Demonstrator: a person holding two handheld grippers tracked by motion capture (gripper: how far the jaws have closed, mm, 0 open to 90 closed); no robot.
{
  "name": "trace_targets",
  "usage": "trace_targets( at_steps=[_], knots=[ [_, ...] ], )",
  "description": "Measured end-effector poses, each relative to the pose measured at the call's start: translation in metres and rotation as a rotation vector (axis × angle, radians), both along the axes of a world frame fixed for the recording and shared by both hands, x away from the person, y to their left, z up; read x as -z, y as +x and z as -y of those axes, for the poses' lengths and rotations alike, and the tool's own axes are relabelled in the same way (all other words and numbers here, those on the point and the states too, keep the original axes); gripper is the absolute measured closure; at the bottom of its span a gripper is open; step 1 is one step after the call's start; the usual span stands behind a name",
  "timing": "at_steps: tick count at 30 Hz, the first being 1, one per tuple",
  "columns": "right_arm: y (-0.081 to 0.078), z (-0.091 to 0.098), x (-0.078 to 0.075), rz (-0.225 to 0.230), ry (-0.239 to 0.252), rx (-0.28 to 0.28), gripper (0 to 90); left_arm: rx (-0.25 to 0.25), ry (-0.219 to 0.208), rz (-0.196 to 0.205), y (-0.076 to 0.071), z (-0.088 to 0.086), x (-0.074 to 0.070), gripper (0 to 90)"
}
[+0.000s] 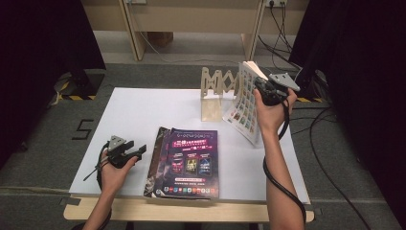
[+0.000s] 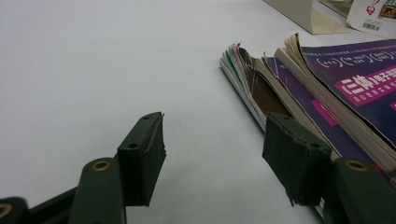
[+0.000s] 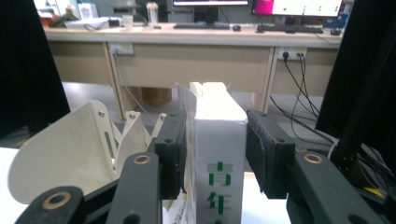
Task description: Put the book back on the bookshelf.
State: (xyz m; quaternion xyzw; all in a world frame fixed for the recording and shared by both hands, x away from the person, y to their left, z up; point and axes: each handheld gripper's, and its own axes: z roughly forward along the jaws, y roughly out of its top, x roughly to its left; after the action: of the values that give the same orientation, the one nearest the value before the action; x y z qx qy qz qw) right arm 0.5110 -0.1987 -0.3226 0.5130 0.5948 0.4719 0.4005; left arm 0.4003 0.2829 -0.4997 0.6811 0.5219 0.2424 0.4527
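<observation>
At the table's far right edge, the right gripper held a magazine upright beside the wooden rack.

The left gripper gaped empty.

Spine sat loosely between parted jaws (floppy, light; best pinched at its stiff spine).

- Our arms are bare, with no sleeves in the high view.
- Our left gripper is black, topped with a grey three-cornered plate; a black cable loops from it round the wrist.
- Our right gripper matches it, grey plate on top, and its thick black cable trails down along the forearm.
- In the gripper views the jaws are dark flat bars with brass-ringed pivot holes and small screws.
- Each jaw ends in a thick, black, rough-edged pad.
</observation>
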Motion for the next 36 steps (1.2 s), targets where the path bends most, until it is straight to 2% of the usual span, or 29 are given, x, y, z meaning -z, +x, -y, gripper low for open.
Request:
trace_targets(
  at_steps=[6,8,15,24,29,36],
  knots=[
    [0.011,-0.004,0.000,-0.036,-0.010,0.014,60.2,0.002,-0.001,-0.005,0.000,0.000,0.000,37.9],
    [0.013,-0.005,0.000,-0.033,-0.010,0.020,61.6,0.000,-0.004,-0.004,0.000,0.000,0.000,37.8],
    [0.019,-0.008,0.001,-0.045,-0.030,0.035,72.3,0.004,-0.001,-0.005,0.001,0.000,0.000,37.8],
    [0.019,-0.009,-0.001,-0.070,-0.028,0.034,74.2,0.006,0.002,-0.004,0.000,0.000,0.000,37.8],
    [0.015,-0.009,-0.001,-0.053,-0.014,0.029,74.4,0.004,-0.003,-0.007,0.001,0.000,0.000,37.7],
    [0.005,-0.007,-0.005,-0.015,0.044,0.023,74.6,0.004,0.000,-0.009,0.001,0.000,0.000,37.8]
  ],
)
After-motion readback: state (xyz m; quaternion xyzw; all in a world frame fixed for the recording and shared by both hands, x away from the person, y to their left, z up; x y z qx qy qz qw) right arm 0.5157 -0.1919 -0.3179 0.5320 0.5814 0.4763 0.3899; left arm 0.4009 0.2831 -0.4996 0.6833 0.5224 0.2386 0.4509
